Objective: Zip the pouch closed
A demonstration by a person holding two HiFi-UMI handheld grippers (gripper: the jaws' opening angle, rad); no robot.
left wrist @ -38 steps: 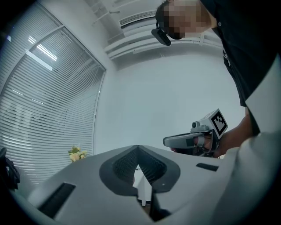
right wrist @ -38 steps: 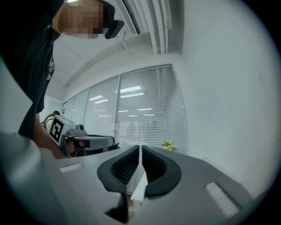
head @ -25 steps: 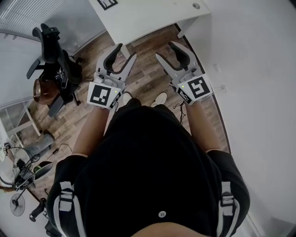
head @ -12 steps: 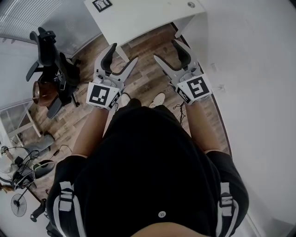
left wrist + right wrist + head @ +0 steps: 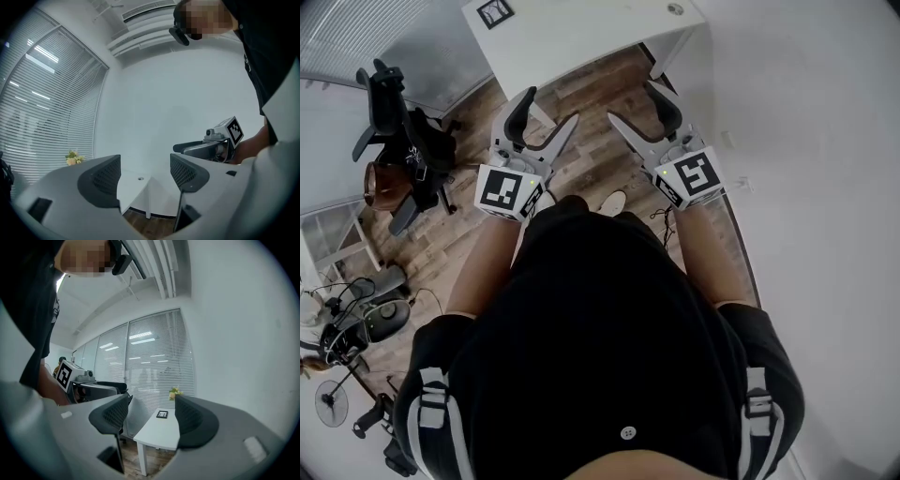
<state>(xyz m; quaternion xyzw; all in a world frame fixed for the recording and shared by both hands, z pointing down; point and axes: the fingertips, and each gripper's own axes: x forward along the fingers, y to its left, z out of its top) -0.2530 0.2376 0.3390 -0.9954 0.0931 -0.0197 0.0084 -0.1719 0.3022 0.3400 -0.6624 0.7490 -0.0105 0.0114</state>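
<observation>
No pouch shows in any view. My left gripper and my right gripper are held side by side at waist height over the wooden floor, pointing level towards a white table. Both stand open with nothing between their jaws. In the left gripper view my left gripper frames the table's corner, and the right gripper shows off to the right. In the right gripper view my right gripper frames the table, with the left gripper at the left.
On the table lie a square marker card and a small round fitting. A black office chair stands at the left, a white wall runs along the right, and a floor fan and cables sit behind me at the left.
Both grippers have moved forward towards the white table, which now sits lower and nearer in the head view. Their jaws have spread wider than a second ago.
</observation>
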